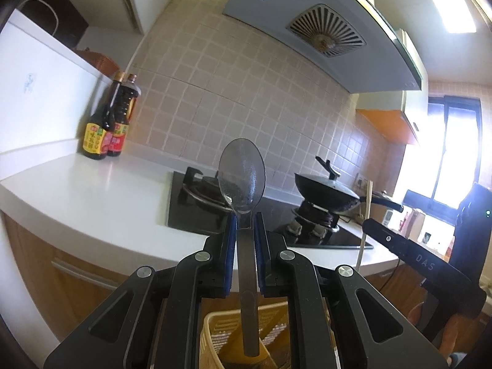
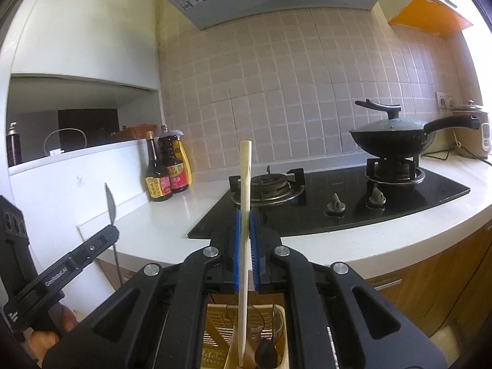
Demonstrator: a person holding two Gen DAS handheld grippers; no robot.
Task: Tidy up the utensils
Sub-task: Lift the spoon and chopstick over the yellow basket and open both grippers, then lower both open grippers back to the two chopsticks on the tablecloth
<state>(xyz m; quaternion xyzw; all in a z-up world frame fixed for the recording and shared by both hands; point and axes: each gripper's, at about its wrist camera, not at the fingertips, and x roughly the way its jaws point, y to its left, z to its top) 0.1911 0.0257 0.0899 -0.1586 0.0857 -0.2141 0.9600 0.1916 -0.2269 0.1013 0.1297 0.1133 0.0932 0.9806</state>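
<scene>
My left gripper (image 1: 246, 220) is shut on the neck of a steel spoon (image 1: 242, 178), bowl up, with its handle hanging down into a yellow slotted utensil holder (image 1: 215, 335) below. My right gripper (image 2: 245, 218) is shut on a pale chopstick (image 2: 245, 184) that stands upright, its lower end inside the same yellow holder (image 2: 215, 323), where dark utensils lie. From the right wrist view, the left gripper (image 2: 104, 240) and its spoon (image 2: 110, 206) show at the left. In the left wrist view, the right gripper (image 1: 378, 230) and its chopstick (image 1: 367, 209) show at the right.
A white counter (image 2: 172, 224) carries a black gas hob (image 2: 338, 196) with a lidded black pan (image 2: 390, 141) on the right burner. Two dark sauce bottles (image 2: 163, 169) stand by the tiled wall. A rice cooker (image 2: 473, 129) sits at the far right. A range hood (image 1: 323, 33) hangs overhead.
</scene>
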